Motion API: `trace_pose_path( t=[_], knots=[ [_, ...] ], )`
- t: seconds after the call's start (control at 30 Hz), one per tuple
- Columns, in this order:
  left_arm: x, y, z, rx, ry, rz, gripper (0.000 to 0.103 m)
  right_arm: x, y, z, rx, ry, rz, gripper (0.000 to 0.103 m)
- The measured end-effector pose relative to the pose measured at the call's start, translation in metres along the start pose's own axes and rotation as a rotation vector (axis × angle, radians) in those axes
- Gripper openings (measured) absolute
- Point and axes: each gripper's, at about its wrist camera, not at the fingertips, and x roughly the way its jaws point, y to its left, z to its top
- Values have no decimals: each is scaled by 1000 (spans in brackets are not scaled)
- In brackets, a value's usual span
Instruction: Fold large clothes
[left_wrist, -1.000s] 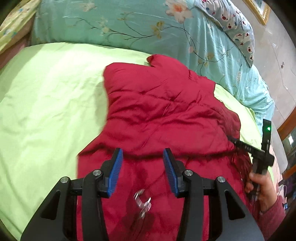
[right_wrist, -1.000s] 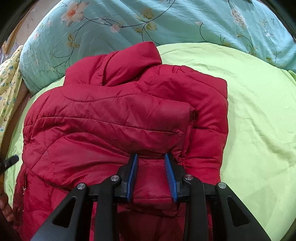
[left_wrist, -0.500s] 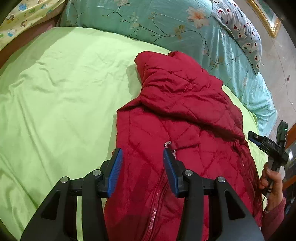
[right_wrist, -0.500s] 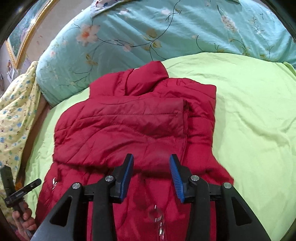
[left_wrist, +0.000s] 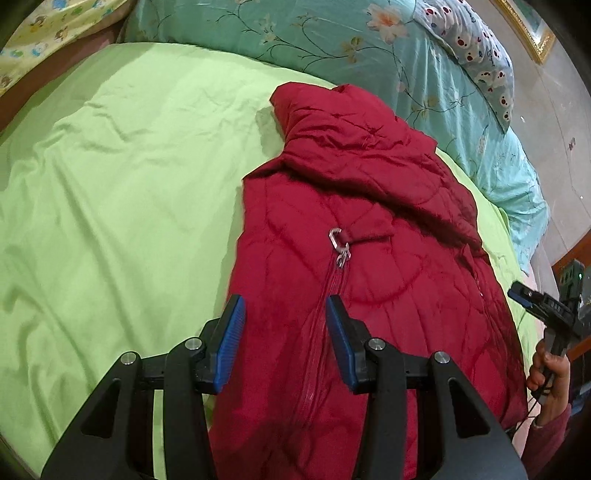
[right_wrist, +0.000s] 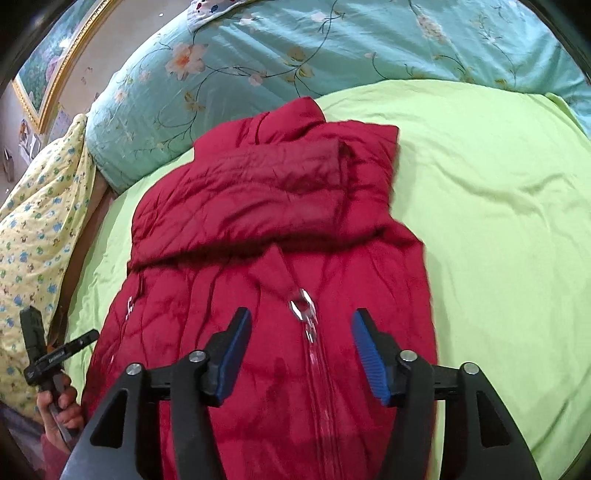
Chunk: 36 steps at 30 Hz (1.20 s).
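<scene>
A red quilted jacket (left_wrist: 369, 258) lies front up on the green sheet (left_wrist: 110, 184), collar toward the pillows. A sleeve is folded across its chest (right_wrist: 258, 192). The silver zipper pull (left_wrist: 340, 245) rests at mid-chest. My left gripper (left_wrist: 284, 301) hovers open over the jacket's lower left front, with nothing between its pads. My right gripper (right_wrist: 302, 315) hangs above the zipper line. Its jaws are opening and nothing is gripped between them. Each view shows the other gripper off to the side in a hand (left_wrist: 550, 373), clear of the jacket.
A teal floral quilt (left_wrist: 332, 37) and a dotted pillow (left_wrist: 480, 55) lie along the head of the bed. A yellow printed blanket (right_wrist: 37, 221) lies on the left in the right wrist view. Bare green sheet (right_wrist: 498, 221) spreads on both sides of the jacket.
Both grippers have drawn back from the jacket's upper part toward its lower front. The right jaws have widened. The zipper pull now shows ahead of both grippers.
</scene>
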Motion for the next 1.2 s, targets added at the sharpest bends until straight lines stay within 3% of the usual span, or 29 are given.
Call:
trace_pose_path(
  t=[0.33, 0.47, 0.57, 0.63, 1.0, 1.2],
  knots=[
    [-15, 5, -33, 23, 42, 17, 44, -32, -24, -51, 40, 42, -37, 64],
    [-19, 5, -42, 29, 46, 25, 44, -44, -24, -68, 23, 45, -94, 69],
    [-21, 6, -48, 31, 53, 25, 53, -50, -26, -80, 26, 52, -101, 71],
    [-22, 5, -52, 40, 58, 28, 54, -52, -28, -87, 34, 60, -105, 71],
    [-25, 7, -76, 70, 93, 37, 54, -48, -13, -117, -11, 128, -34, 72],
    [-28, 10, -89, 72, 115, 17, 56, -53, -11, -128, -40, 159, -22, 62]
  ],
)
